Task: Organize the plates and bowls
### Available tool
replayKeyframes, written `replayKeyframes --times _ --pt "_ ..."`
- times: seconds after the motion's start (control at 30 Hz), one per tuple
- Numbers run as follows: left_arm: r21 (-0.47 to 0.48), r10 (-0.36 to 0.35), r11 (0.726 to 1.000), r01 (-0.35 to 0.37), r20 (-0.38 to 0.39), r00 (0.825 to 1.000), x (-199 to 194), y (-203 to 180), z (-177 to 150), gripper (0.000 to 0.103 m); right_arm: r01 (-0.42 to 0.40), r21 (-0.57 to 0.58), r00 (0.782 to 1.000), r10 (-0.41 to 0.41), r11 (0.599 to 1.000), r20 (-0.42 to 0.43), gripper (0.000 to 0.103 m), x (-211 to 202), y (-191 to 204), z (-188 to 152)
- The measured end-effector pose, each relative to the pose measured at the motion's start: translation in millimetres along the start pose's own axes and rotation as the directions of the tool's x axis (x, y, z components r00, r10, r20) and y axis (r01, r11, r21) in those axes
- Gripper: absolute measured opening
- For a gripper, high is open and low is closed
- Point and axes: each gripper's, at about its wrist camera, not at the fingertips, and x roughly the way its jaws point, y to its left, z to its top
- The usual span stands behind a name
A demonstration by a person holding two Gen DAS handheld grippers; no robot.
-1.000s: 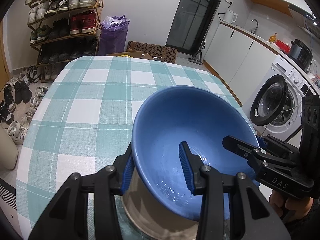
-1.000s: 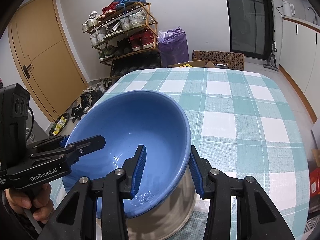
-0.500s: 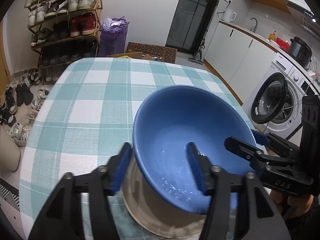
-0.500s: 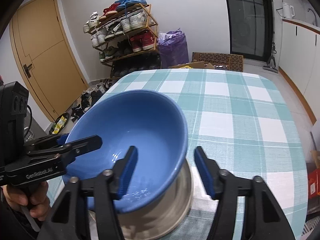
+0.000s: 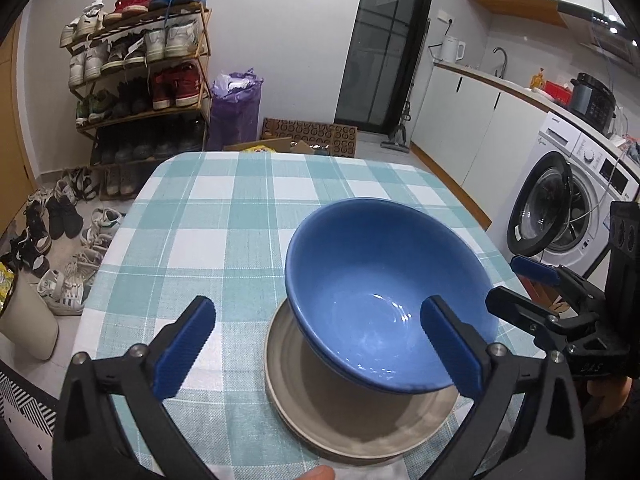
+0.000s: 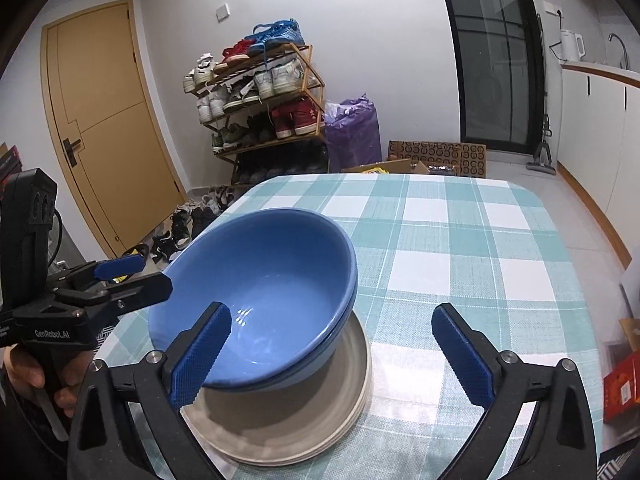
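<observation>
Though empty, blue bowl (image 5: 384, 292) atop plates (image 5: 352, 428)

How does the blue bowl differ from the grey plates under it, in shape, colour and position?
The blue bowl is deep with high curved walls; the grey plates are flat and shallow. The bowl is glossy blue, the plates dull grey-beige. The bowl sits on top, towards the far side of the stack; the plates lie on the checked tablecloth. Both are round, and neither gripper holds them.
</observation>
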Motion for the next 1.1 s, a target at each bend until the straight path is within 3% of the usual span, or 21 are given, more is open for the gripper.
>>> replayKeyframes --times 0.5,0.87,1.1 --pt "0.086 0.057 0.994 -0.066 0.105 0.993 -20 -8 -28 0.103 -0.017 -0.003 0.998 0.017 1.000 0.062 0.102 -16 1 -32" --pt "0.085 0.082 0.991 -0.103 0.227 0.970 -38 -2 -59 0.103 0.013 -0.071 0.991 -0.004 0.997 0.131 0.102 -35 12 -58" --pt "0.066 0.087 0.992 -0.112 0.298 0.950 -49 6 -79 0.103 0.059 -0.084 0.976 -0.040 0.995 0.215 0.102 -52 12 -80"
